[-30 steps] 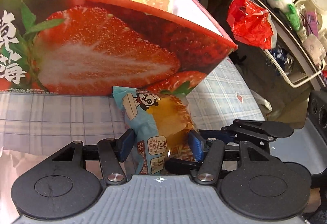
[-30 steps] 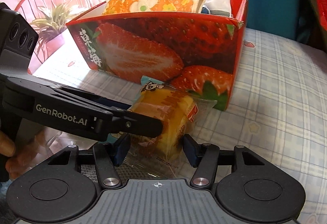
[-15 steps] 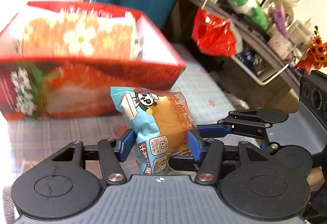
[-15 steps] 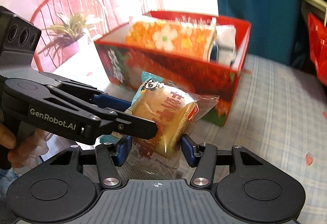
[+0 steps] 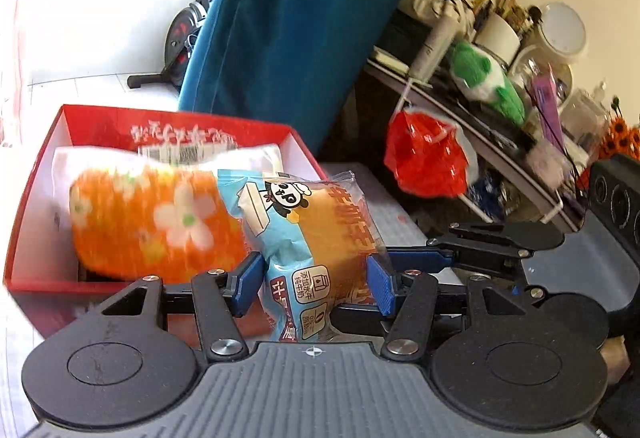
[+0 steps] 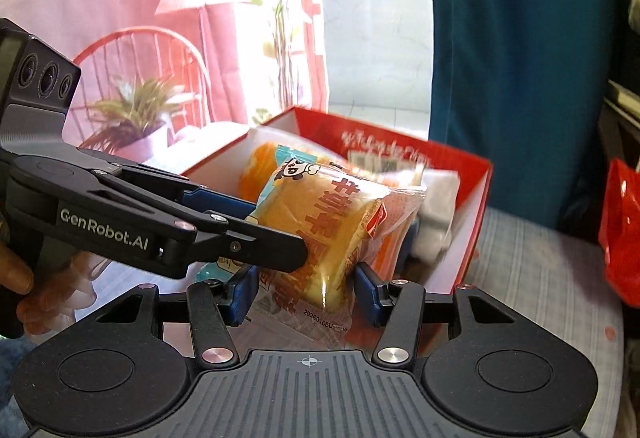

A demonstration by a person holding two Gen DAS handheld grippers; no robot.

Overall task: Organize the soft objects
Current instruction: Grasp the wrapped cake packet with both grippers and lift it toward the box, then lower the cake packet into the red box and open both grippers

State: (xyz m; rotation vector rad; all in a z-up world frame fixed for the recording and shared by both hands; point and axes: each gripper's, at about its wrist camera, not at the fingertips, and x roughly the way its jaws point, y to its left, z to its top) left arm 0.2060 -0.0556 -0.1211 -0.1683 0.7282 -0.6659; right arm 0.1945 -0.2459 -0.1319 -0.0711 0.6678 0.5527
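Both grippers hold one wrapped bread packet (image 5: 316,238), blue and clear with a panda print, in the air at the near edge of the red strawberry box (image 5: 36,206). My left gripper (image 5: 312,286) is shut on its lower end. My right gripper (image 6: 304,290) is shut on it from the other side; the packet (image 6: 336,230) fills the middle of the right wrist view. The box (image 6: 472,234) holds an orange flowered soft roll (image 5: 152,222) and white soft items (image 6: 436,214). The left gripper's arm (image 6: 132,226) crosses the right wrist view.
The box stands on a plaid tablecloth (image 6: 540,278). A teal curtain (image 5: 304,22) hangs behind it. A cluttered shelf with a red plastic bag (image 5: 424,158) and a green plush toy (image 5: 488,82) is to the right. A red chair and a potted plant (image 6: 136,110) are to the left.
Both grippers have lifted the bread packet from the tablecloth in front of the box up to above the box's near wall; the box's inside now shows.
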